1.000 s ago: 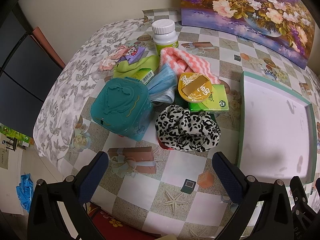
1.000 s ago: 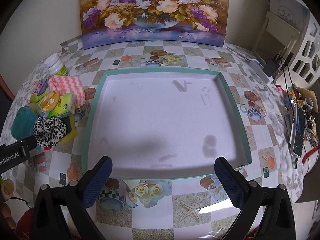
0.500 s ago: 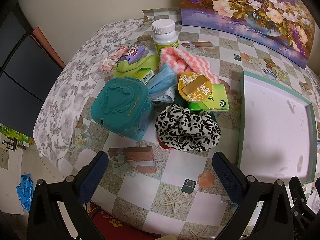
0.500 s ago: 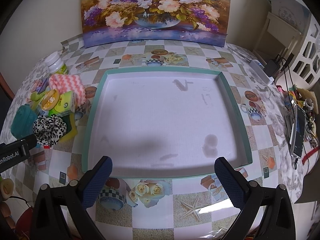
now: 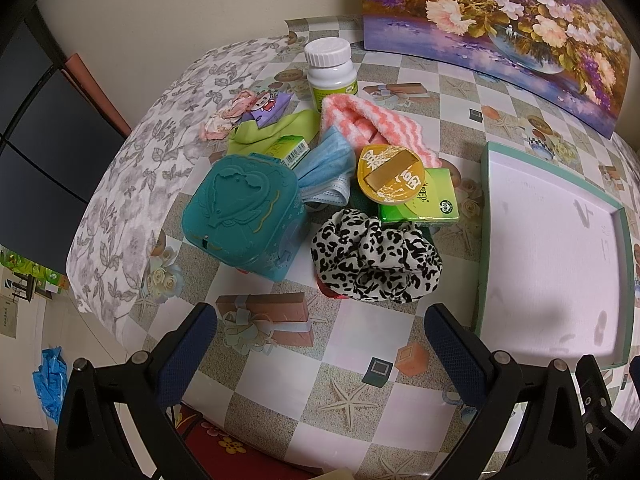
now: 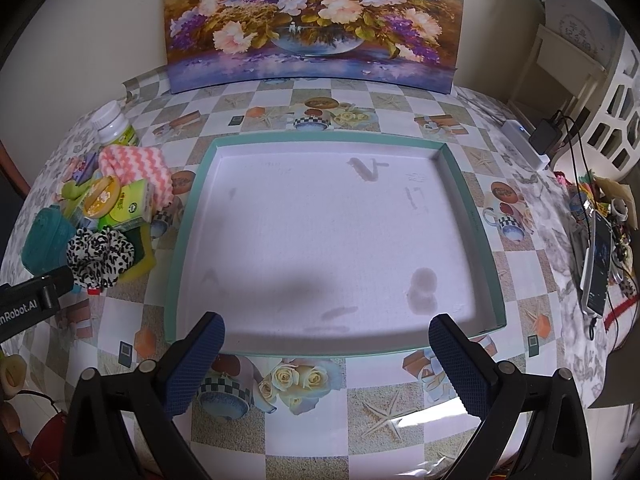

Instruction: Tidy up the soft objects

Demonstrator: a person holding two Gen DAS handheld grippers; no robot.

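Note:
A pile of items lies on the patterned table left of a shallow teal-rimmed tray (image 6: pixel 472 204) with a white floor. In the pile are a leopard-print scrunchie (image 5: pixel 376 256), a blue face mask (image 5: pixel 326 176), a pink-and-white striped cloth (image 5: pixel 372 128), a green cloth (image 5: pixel 264 132) and a small pink scrunchie (image 5: pixel 226 118). My left gripper (image 5: pixel 320 344) hovers open just in front of the leopard scrunchie, holding nothing. Over the tray's near edge, my right gripper (image 6: pixel 326 352) stands open and empty.
Hard items sit among the soft ones: a teal plastic case (image 5: pixel 244 212), a white pill bottle (image 5: pixel 330 68), a round yellow tin (image 5: pixel 390 174) on a green box (image 5: pixel 428 204). A flower painting (image 6: pixel 316 20) leans on the wall. Cables and a phone (image 6: pixel 598 264) lie at right.

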